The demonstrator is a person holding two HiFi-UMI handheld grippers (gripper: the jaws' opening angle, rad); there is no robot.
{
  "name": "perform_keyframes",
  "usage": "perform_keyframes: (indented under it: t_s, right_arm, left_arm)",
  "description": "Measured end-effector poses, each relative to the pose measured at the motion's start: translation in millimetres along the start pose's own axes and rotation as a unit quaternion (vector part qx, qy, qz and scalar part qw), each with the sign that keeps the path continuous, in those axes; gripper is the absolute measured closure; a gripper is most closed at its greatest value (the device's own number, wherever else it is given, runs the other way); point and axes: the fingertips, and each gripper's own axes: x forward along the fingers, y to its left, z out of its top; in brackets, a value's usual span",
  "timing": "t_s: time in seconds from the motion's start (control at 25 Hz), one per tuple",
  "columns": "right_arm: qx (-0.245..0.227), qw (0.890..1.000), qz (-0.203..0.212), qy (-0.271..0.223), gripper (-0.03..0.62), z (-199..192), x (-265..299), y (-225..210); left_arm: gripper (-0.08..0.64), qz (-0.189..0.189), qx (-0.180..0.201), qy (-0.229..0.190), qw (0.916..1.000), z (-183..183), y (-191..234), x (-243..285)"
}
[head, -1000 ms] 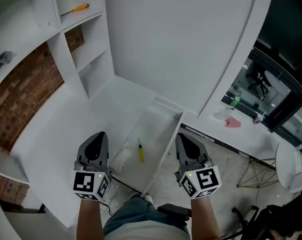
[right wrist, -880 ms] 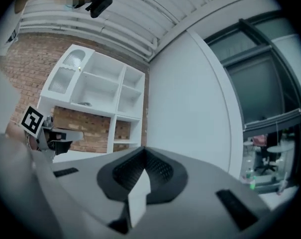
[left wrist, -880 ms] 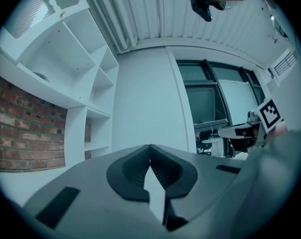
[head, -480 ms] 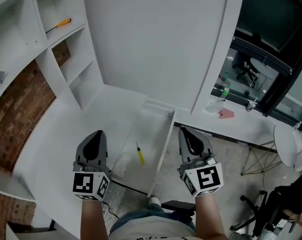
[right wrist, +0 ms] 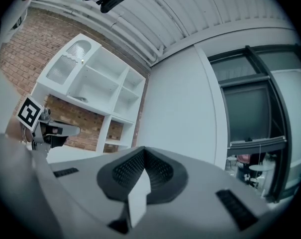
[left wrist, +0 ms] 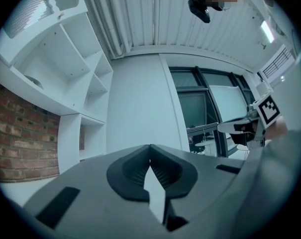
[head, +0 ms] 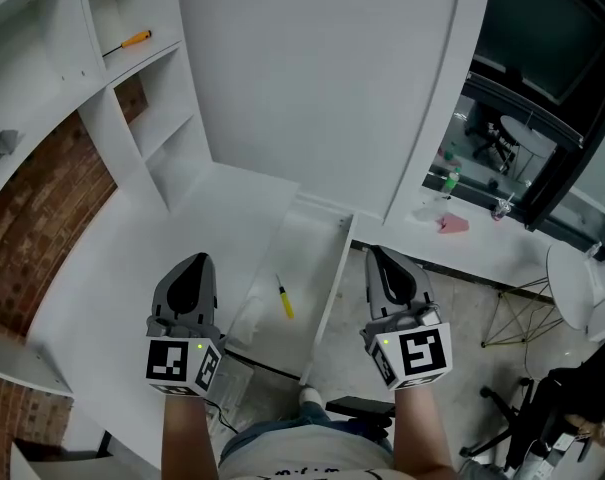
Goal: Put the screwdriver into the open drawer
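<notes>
A small yellow-handled screwdriver [head: 284,300] lies flat inside the open white drawer [head: 334,268], which is pulled out of the white desk below me. My left gripper [head: 192,268] hangs over the desktop left of the drawer, jaws shut with nothing in them [left wrist: 150,148]. On the drawer's right side my right gripper [head: 380,261] is held over the floor, also shut and empty [right wrist: 144,151]. Both point forward, roughly level. A second screwdriver with an orange handle [head: 128,42] rests on an upper shelf at far left.
A white shelf unit [head: 152,118] stands against a brick wall [head: 42,228] on the left. A broad white panel [head: 312,88] rises behind the drawer. To the right are a white counter with a pink item [head: 452,224], dark windows and chairs. My shoe [head: 308,398] is below.
Both grippers have risen a little and stay on either side of the drawer. The screwdriver in the drawer has not moved.
</notes>
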Motion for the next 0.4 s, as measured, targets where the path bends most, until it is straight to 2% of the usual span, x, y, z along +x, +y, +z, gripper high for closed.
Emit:
perform_keyframes:
  t_s: [0.4]
  right_arm:
    - [-0.008,1.000,-0.001,-0.011,0.583,11.5,-1.1,0.4]
  left_arm:
    - [0.546,-0.001,0.011,-0.006,0.9999,6.4,0.5,-3.3]
